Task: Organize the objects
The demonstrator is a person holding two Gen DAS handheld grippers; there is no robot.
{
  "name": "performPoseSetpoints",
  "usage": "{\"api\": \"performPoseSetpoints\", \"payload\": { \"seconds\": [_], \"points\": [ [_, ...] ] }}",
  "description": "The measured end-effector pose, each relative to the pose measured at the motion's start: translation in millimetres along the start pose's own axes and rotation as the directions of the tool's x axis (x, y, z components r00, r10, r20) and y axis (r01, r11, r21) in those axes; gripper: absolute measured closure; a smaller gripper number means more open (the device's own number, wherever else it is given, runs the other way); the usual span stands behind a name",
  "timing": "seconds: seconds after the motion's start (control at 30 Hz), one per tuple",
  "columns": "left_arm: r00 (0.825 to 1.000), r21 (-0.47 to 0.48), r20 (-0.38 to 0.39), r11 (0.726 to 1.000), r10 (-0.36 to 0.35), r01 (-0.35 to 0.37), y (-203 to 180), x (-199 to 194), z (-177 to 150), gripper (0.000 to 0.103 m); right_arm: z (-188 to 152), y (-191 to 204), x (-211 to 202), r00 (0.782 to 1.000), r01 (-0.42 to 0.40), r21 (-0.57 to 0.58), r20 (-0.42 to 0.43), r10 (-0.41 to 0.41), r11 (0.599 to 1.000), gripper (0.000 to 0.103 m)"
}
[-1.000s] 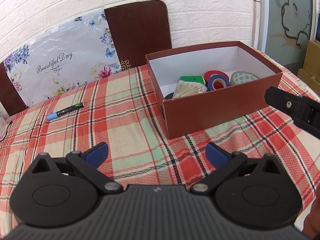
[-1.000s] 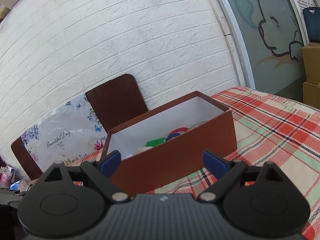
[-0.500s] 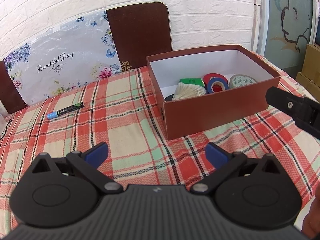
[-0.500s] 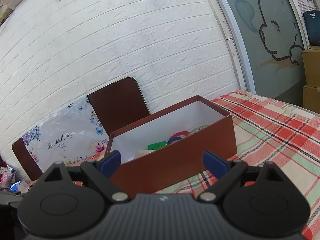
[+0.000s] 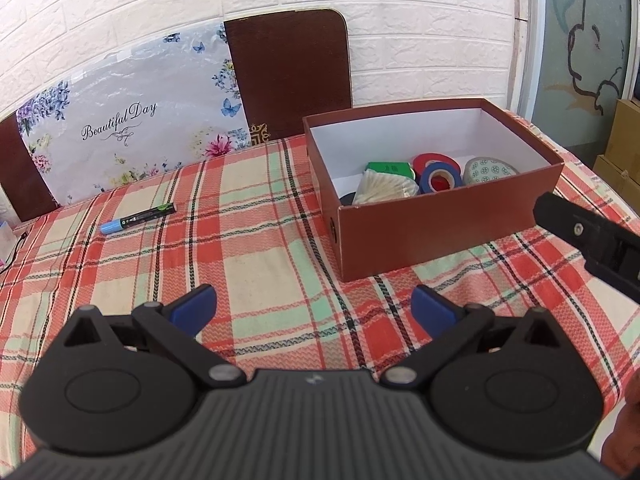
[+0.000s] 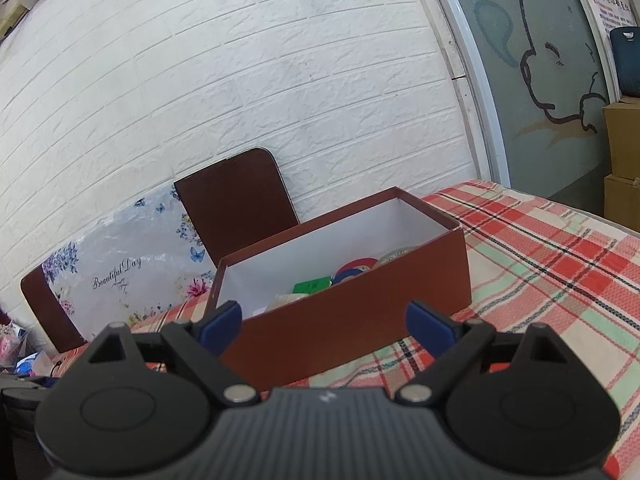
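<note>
While both tongs, left tongs (image 5: pixel 313 306) and right tongs (image 6: pixel 323 322), gape empty, the marker (image 5: pixel 137 220) lies far-left on the desk (image 5: pixel 248 240) (long axis left-right), nearer the left tongs; box (image 5: pixel 440 232) sits right.

Home dining room, plaid-clothed table (image 5: pixel 248 248), brown chair (image 5: pixel 290 76) (against white brick wall (image 6: pixel 280 80))
</note>
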State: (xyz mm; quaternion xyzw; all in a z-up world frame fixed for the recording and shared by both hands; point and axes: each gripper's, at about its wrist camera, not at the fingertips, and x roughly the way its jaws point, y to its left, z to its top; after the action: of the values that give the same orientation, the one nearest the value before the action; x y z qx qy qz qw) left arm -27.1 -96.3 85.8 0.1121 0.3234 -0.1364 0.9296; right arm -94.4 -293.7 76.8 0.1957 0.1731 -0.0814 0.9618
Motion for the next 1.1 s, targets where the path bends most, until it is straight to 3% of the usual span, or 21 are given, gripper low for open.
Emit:
{"api": "performPoseSetpoints", "payload": {
  "seconds": [1.1],
  "points": [
    [1.000, 0.000, -0.008, 1.000, -0.010, 0.010, 3.8, 3.5, 0.7, 0.000, -2.2, 3.1, 6.0, 1.000, -0.008, -0.004, -0.024, 0.007, 1.000, 0.010]
  ]
}}
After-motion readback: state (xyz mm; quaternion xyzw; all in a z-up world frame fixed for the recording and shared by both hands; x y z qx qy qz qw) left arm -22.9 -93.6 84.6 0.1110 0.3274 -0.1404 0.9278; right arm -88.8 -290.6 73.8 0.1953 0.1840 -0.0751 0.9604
